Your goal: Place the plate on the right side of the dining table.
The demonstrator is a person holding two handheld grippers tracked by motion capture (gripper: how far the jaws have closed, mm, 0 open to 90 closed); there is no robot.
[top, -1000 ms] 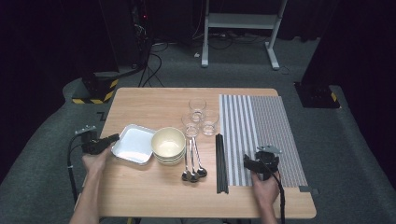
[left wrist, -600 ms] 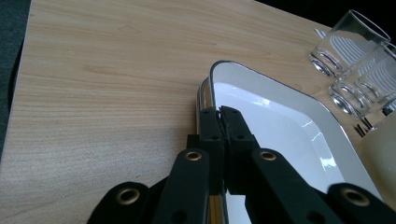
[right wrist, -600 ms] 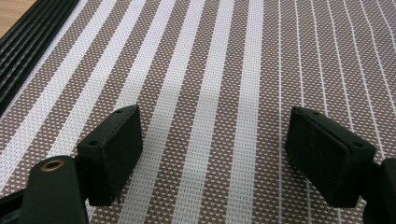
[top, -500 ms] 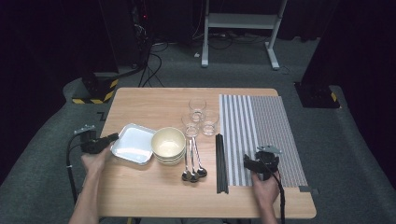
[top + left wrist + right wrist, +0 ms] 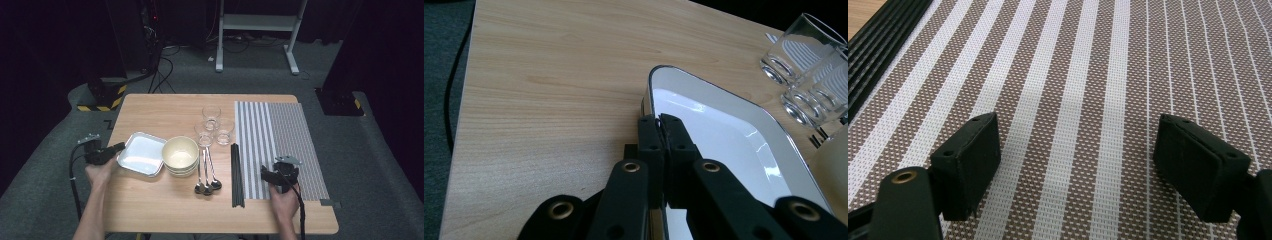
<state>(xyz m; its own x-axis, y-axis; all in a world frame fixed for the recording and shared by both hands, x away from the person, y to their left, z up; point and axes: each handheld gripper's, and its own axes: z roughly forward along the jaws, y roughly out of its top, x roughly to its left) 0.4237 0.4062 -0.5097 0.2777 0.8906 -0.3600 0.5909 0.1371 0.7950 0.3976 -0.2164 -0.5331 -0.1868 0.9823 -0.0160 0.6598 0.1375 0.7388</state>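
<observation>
A white square tray (image 5: 142, 154) lies at the table's left. My left gripper (image 5: 116, 148) is shut on the tray's left rim; in the left gripper view the jaws (image 5: 660, 122) pinch the thin edge of the tray (image 5: 724, 130). My right gripper (image 5: 265, 175) hovers low over the near left part of the striped placemat (image 5: 285, 135). Its jaws (image 5: 1075, 150) stand wide open above the placemat's weave (image 5: 1073, 75), with nothing between them.
Stacked cream bowls (image 5: 181, 154) sit right of the tray. Three clear glasses (image 5: 212, 125) stand behind them, also seen as glasses (image 5: 804, 65). Spoons (image 5: 206, 175) and black chopsticks (image 5: 237, 175) lie between bowls and placemat; the chopsticks (image 5: 878, 45) run along the mat's edge.
</observation>
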